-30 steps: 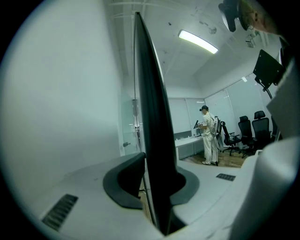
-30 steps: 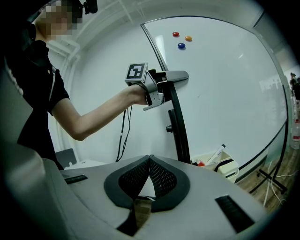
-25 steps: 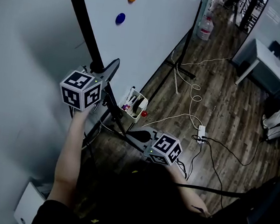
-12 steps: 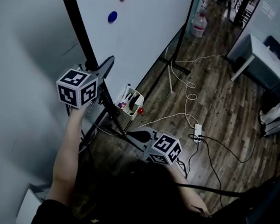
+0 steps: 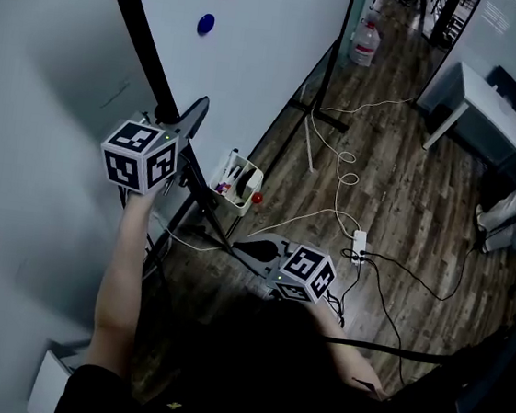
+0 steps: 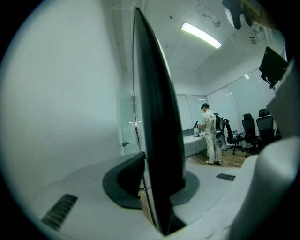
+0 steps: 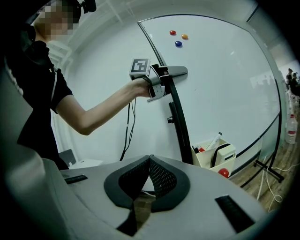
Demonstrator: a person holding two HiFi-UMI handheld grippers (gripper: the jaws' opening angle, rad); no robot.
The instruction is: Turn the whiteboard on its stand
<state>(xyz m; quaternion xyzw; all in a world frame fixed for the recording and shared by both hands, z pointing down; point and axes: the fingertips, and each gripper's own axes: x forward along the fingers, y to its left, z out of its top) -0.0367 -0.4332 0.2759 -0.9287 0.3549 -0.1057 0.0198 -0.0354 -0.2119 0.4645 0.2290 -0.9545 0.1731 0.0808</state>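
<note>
The whiteboard stands upright on its stand, with a black frame edge running down its left side. My left gripper is shut on that frame edge, which fills the gap between its pads. The right gripper view shows the same grip on the frame beside the white board. My right gripper hangs low, near the floor below the board, with its jaws shut together and nothing between them.
Red, orange and blue magnets stick to the board. A cream tray of markers hangs at its lower edge. Cables and a power strip lie on the wood floor, with a water bottle and a white table beyond. A person stands far off.
My left gripper and the frame edge it holds have drifted a little left and up in the head view, as have the magnets and tray. The right gripper has stayed put.
</note>
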